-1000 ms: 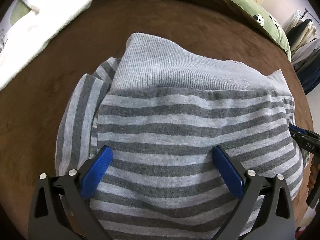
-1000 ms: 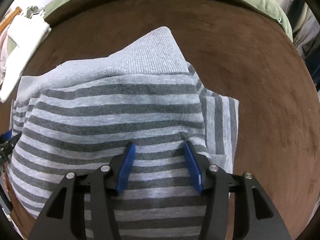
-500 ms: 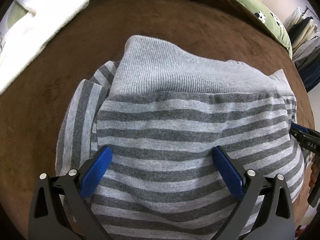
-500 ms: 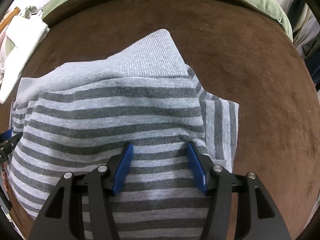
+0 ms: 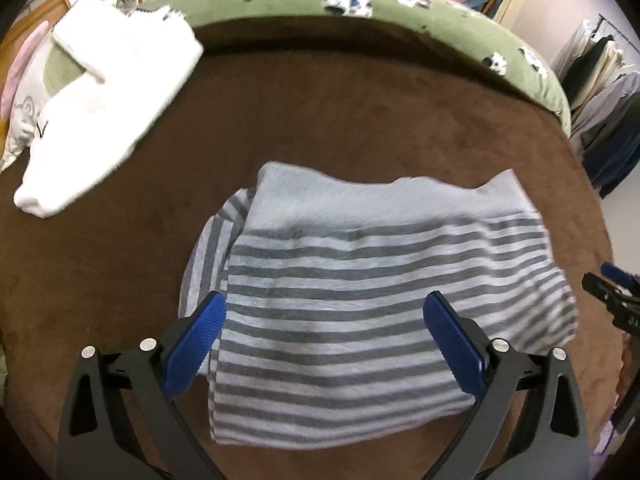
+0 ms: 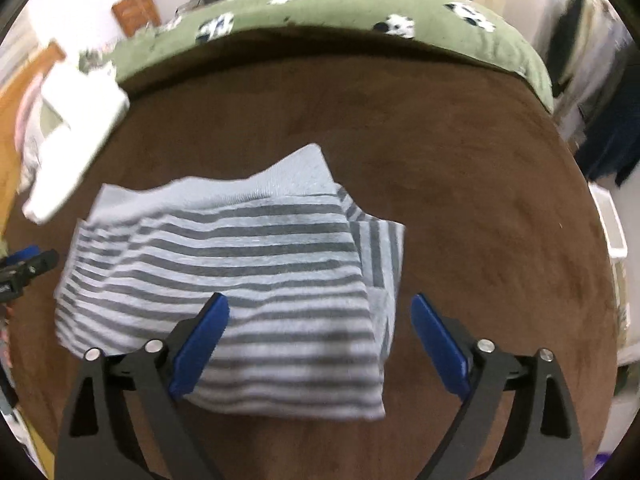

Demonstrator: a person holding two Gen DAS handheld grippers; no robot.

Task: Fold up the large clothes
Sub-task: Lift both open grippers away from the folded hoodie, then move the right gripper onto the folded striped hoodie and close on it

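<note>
A grey striped sweater [image 5: 360,292] lies folded into a compact rectangle on the brown blanket [image 5: 320,120], its plain ribbed hem on the far side. It also shows in the right wrist view [image 6: 240,264]. My left gripper [image 5: 326,312] is open and empty, held above the sweater's near left part. My right gripper [image 6: 320,316] is open and empty above the sweater's near right edge. The right gripper's tip shows at the right edge of the left wrist view [image 5: 612,292], and the left gripper's tip at the left edge of the right wrist view [image 6: 28,266].
A folded white garment [image 5: 104,92] lies at the far left of the blanket, also in the right wrist view [image 6: 72,140]. A green patterned bedspread [image 5: 360,4] borders the far side. Hanging clothes [image 5: 608,92] stand at the right. A white bin [image 6: 612,224] is beyond the right edge.
Both grippers have lifted and pulled back from the sweater, which now looks smaller and lies free. The right gripper's jaws have opened wider.
</note>
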